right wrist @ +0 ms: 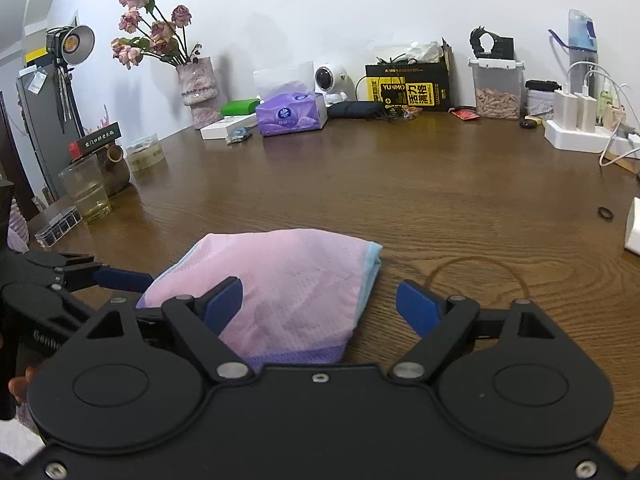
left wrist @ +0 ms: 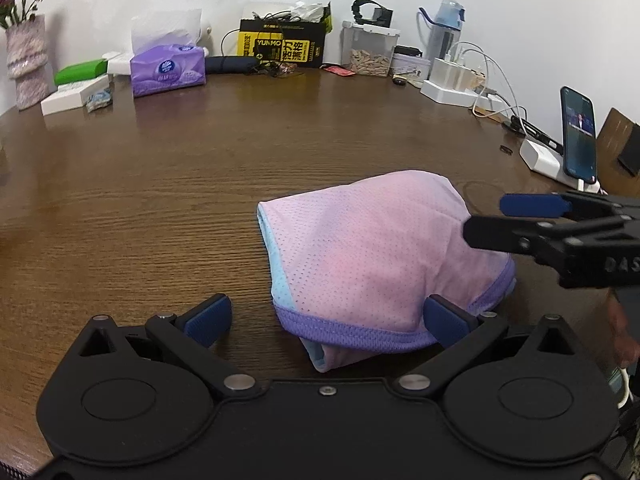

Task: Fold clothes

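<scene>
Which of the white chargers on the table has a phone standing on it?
The white charging stand at the table's right edge holds the upright phone; the white power strip farther back carries only plug adapters and cables.

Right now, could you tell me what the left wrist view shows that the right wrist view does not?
Only the left wrist view shows the phone standing lit at the table's right edge. Only the right wrist view shows the roses, a white camera and a glass. Both show the folded pink garment on the wooden table, the purple tissue box, and both grippers, left gripper and right gripper, open.
</scene>
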A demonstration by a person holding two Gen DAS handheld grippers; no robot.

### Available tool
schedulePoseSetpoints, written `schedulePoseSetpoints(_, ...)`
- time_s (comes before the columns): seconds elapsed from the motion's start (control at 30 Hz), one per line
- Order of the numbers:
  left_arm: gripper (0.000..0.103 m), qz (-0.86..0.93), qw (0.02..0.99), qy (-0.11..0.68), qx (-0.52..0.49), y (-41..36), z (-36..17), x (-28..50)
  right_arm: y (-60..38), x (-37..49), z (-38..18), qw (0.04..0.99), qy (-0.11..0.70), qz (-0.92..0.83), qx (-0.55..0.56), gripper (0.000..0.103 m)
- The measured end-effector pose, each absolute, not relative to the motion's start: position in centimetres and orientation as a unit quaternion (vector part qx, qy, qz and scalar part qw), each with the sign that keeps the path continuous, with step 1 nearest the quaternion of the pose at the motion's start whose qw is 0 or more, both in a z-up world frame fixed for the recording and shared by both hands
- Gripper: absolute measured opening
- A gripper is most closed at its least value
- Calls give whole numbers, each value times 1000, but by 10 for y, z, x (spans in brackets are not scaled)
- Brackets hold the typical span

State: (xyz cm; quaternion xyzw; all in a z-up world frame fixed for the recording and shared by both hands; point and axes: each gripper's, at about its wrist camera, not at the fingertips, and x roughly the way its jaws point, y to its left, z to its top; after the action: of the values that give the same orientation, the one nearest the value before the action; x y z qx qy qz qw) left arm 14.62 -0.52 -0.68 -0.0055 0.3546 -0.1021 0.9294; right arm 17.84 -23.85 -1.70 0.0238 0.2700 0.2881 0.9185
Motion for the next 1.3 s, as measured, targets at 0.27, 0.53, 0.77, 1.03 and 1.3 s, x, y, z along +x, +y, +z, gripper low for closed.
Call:
schedulePoseSetpoints(0.27,103,-105,931,350,17,-10,-9,146,-234,179,-20,918,274,285,24,88)
schedulePoseSetpoints(0.53,103,-104,937,334,25,-10,-13,141,-226,187,-23,913,283,293,16,88)
schedulePoseSetpoints(0.77,103,-116,936,331,26,-13,-13,140,-216,197,-26,907,295,300,7,88)
schedulePoseSetpoints(1.03,101,-145,927,344,30,-21,-9,144,-204,207,-30,900,307,308,-4,81)
schedulePoseSetpoints(1.3,50,-181,929,322,35,-26,-10,134,-208,194,-30,893,312,324,-13,39)
